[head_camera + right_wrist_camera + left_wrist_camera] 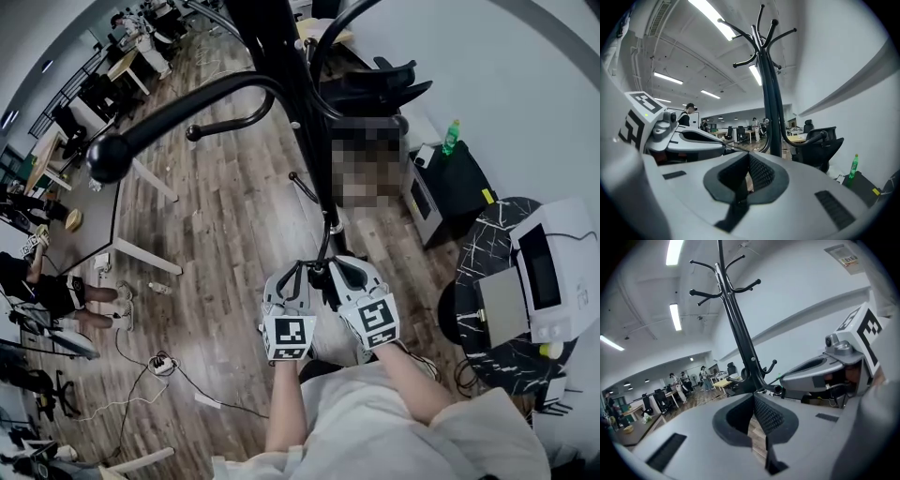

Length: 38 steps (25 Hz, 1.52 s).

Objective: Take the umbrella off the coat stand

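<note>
The black coat stand (300, 112) rises right in front of me, one ball-tipped hook (108, 155) close to the head camera. I cannot make out an umbrella on it in any view. My left gripper (292, 274) and right gripper (339, 270) are held side by side, pointing at the lower part of the pole. In the left gripper view the left gripper (753, 394) is shut with nothing between its pads, the stand (740, 338) beyond it. The right gripper (749, 154) is likewise shut and empty, facing the stand (771, 103).
A black office chair (375, 89) stands behind the stand. To the right are a black cabinet (459, 178) with a green bottle (451, 136) and a round dark table (502, 234) bearing a white appliance (553, 272). A desk (94, 216) and floor cables (161, 364) lie left.
</note>
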{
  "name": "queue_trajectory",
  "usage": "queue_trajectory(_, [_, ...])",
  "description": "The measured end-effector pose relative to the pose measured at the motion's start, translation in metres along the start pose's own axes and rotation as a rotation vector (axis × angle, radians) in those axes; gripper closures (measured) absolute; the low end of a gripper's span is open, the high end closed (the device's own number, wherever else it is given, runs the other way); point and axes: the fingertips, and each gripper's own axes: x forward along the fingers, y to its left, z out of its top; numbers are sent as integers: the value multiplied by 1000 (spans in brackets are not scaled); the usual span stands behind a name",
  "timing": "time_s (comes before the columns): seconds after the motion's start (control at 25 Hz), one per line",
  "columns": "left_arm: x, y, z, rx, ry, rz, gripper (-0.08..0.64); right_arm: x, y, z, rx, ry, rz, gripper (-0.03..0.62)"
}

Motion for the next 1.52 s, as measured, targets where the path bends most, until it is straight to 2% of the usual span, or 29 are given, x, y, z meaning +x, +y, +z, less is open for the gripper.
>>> queue_trajectory(0.28, [-16,-2,-4,-22,18,36,537,-4,10,0,15,-19,36,583])
queue_trajectory(0.4, [-21,-7,-1,9,22,52,537,-6,9,0,18,-27,39,583])
queue_trajectory(0.6, [-29,-17,-10,57,74,85,535,-14,15,-6,28,-17,66,583])
queue_trajectory(1.0, [-37,-44,-25,96,125,74,537,-33,13,-26,171,26,82,583])
queue_trajectory(1.2, [-40,-57,-24,55,110,58,537,-47,12,-31,92,42,54,583])
queue_trajectory(1.52, [-48,-71,-21,62,108,31,537,-68,15,-33,43,35,30,583])
